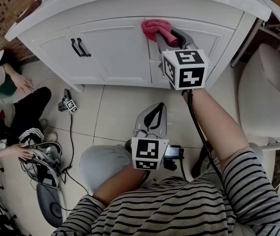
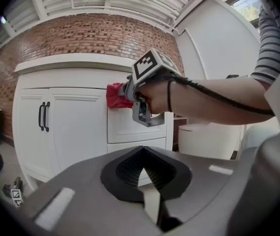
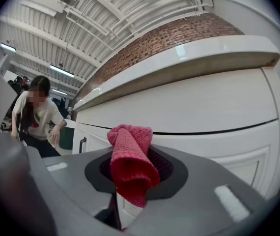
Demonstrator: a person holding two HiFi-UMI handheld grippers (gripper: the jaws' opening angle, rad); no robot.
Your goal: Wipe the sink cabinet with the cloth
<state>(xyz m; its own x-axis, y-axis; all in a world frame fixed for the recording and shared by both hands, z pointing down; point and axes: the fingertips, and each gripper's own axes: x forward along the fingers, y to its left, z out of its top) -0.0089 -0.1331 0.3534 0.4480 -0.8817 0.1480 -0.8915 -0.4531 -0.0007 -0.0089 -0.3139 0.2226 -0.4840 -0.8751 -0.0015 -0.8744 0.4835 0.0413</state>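
Note:
The white sink cabinet [image 1: 115, 48] fills the top of the head view, with two doors and black handles [image 1: 79, 47]. My right gripper [image 1: 168, 37] is shut on a pink cloth [image 1: 158, 28] and holds it against the upper drawer front on the cabinet's right side. In the right gripper view the pink cloth [image 3: 130, 161] sticks up folded between the jaws, close to the cabinet's white front [image 3: 204, 112]. My left gripper [image 1: 154, 117] hangs low over the floor, shut and holding nothing. Its own view shows the right gripper [image 2: 147, 90] and cloth [image 2: 116, 96] at the cabinet [image 2: 71, 122].
A white toilet [image 1: 267, 92] stands right of the cabinet. A person [image 1: 12, 107] crouches on the tiled floor at left beside cables and another gripper device [image 1: 69, 104]. A brick wall [image 2: 91, 33] rises behind the cabinet. A small screen device [image 1: 172, 152] lies on the floor.

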